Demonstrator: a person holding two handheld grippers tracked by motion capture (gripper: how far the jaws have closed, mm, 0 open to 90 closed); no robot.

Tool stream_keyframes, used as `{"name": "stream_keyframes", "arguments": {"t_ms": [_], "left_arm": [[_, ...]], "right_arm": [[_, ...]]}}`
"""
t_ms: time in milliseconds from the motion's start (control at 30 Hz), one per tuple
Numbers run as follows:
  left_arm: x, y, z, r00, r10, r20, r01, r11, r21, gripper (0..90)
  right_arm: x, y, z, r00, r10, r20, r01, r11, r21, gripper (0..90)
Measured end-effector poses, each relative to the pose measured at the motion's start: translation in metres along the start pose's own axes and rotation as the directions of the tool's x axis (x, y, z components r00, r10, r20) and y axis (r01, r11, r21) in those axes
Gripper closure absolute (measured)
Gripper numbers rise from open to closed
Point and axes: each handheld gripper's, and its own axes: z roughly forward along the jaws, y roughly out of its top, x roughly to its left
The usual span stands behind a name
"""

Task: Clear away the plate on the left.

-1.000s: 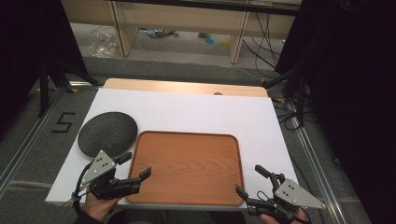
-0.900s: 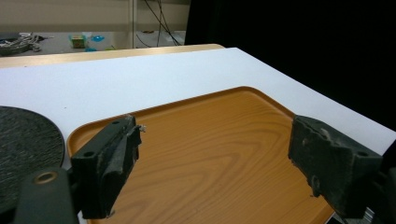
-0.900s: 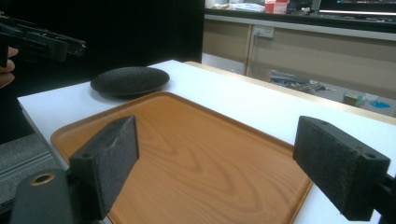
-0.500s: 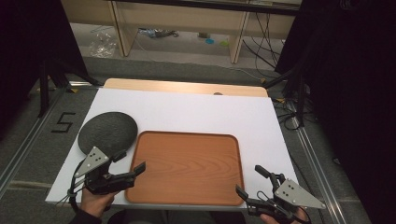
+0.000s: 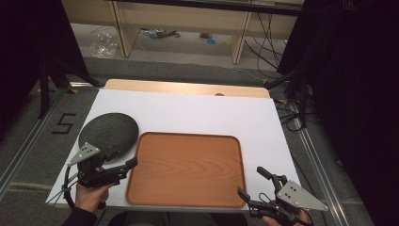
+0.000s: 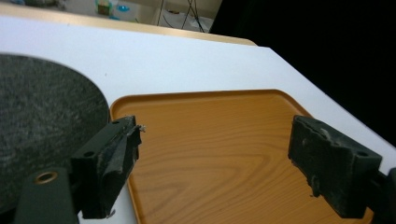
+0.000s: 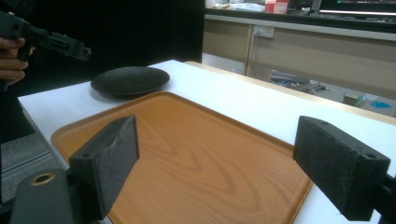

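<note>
A dark round plate [image 5: 108, 133] lies at the left of the white table top, close to the left edge of an empty wooden tray [image 5: 186, 169]. My left gripper [image 5: 123, 158] is open over the gap between plate and tray, nothing between its jaws. In the left gripper view the plate [image 6: 42, 126] is to the left and the tray [image 6: 210, 154] lies ahead between the jaws. My right gripper [image 5: 249, 181] is open at the tray's near right corner, holding nothing. The right gripper view looks across the tray [image 7: 196, 154] to the plate [image 7: 130, 80].
The white table top [image 5: 197, 113] has bare room behind and to the right of the tray. A wooden strip [image 5: 188, 88] runs along its far edge. Cables and clutter lie on the floor beyond. A hand holds the left gripper [image 7: 51, 39] at the far left.
My left gripper has moved left and a little forward, off the tray's left edge toward the plate. The right gripper has stayed where it was.
</note>
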Motion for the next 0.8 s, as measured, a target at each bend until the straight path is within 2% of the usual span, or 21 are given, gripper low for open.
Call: {"name": "stream_keyframes", "arguments": {"t_ms": [33,67,100,167,367,567,667,800], "left_arm": [[0.004,0.001,0.0,0.9997,-0.022,0.003,0.022,0.9998,0.0,15.8],[0.004,0.001,0.0,0.9997,-0.022,0.003,0.022,0.9998,0.0,15.8],[0.007,0.001,-0.001,0.999,-0.045,-0.001,0.045,0.999,0.002,15.9],[0.014,0.002,-0.002,0.9966,-0.083,0.0,0.083,0.9966,0.002,15.9],[0.022,0.003,-0.002,0.9926,-0.12,-0.02,0.12,0.9927,0.009,15.9],[0.038,0.006,-0.004,0.9843,-0.169,-0.051,0.17,0.9853,0.018,16.0],[0.047,0.008,-0.007,0.9755,-0.209,-0.068,0.21,0.9777,0.005,16.2],[0.06,0.008,-0.011,0.9615,-0.247,-0.121,0.25,0.9683,0.007,16.9]], "right_arm": [[0.0,0.0,0.0,1.0,0.0,-0.008,0.0,1.0,0.01,15.3],[0.0,0.0,0.0,1.0,0.0,-0.008,0.0,1.0,0.01,15.3],[0.0,0.0,0.0,1.0,0.002,0.006,-0.002,1.0,0.001,15.3],[0.0,0.0,0.0,1.0,0.001,0.002,-0.001,1.0,-0.002,15.3],[0.0,0.0,-0.001,1.0,0.001,-0.008,0.0,1.0,0.009,15.3],[0.0,0.0,-0.001,0.9999,0.0,-0.01,0.0,1.0,0.007,15.3],[0.0,0.001,0.0,1.0,-0.001,-0.009,0.001,1.0,0.008,15.3],[0.0,0.001,0.0,1.0,-0.001,-0.009,0.001,1.0,0.008,15.3]]}}
